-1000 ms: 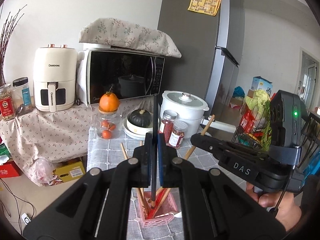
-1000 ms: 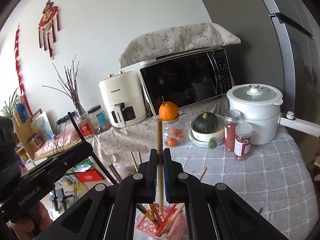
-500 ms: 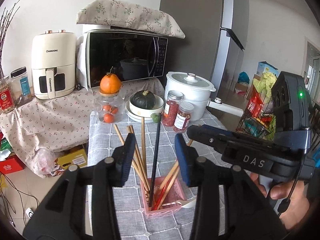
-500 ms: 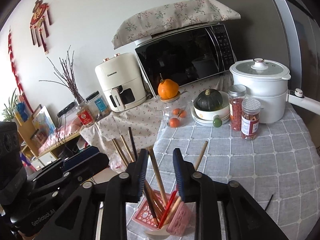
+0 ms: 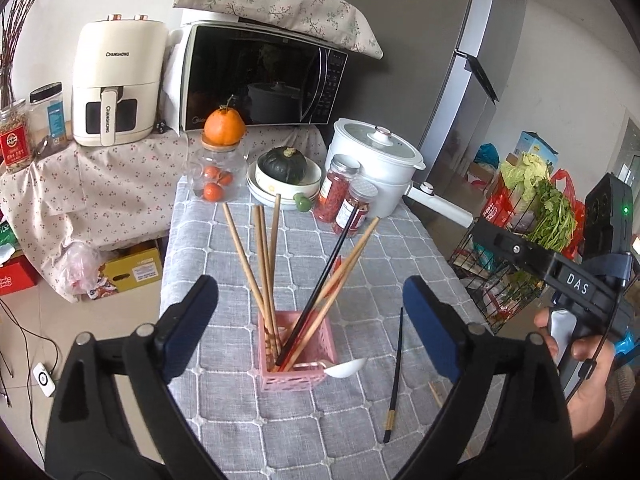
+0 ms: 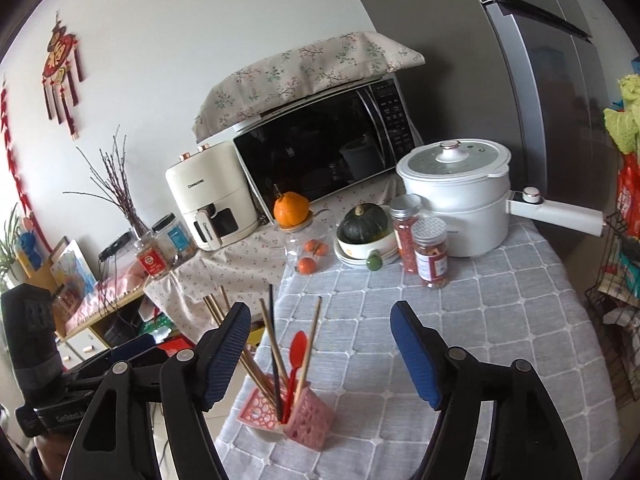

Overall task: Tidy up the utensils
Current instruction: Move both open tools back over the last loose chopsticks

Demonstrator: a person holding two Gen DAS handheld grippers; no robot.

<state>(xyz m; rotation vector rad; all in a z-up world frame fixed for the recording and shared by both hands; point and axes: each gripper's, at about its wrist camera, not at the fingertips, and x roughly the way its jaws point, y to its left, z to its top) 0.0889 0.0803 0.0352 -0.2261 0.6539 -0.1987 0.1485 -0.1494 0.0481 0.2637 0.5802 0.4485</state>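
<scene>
Both tongs wide apart, empty: left gripper (image 5: 310, 320), right gripper (image 6: 320, 350). Pink holder (image 5: 296, 354) full of chopsticks just ahead, between left pads. Loose black chopstick (image 5: 395, 372) flat on cloth near right-hand pad. Risk: clumsy pinch rolling it, or bumping holder over.

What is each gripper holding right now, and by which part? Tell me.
Nothing. The left gripper and right gripper are both open and empty above the pink holder, where the chopsticks stand.
</scene>
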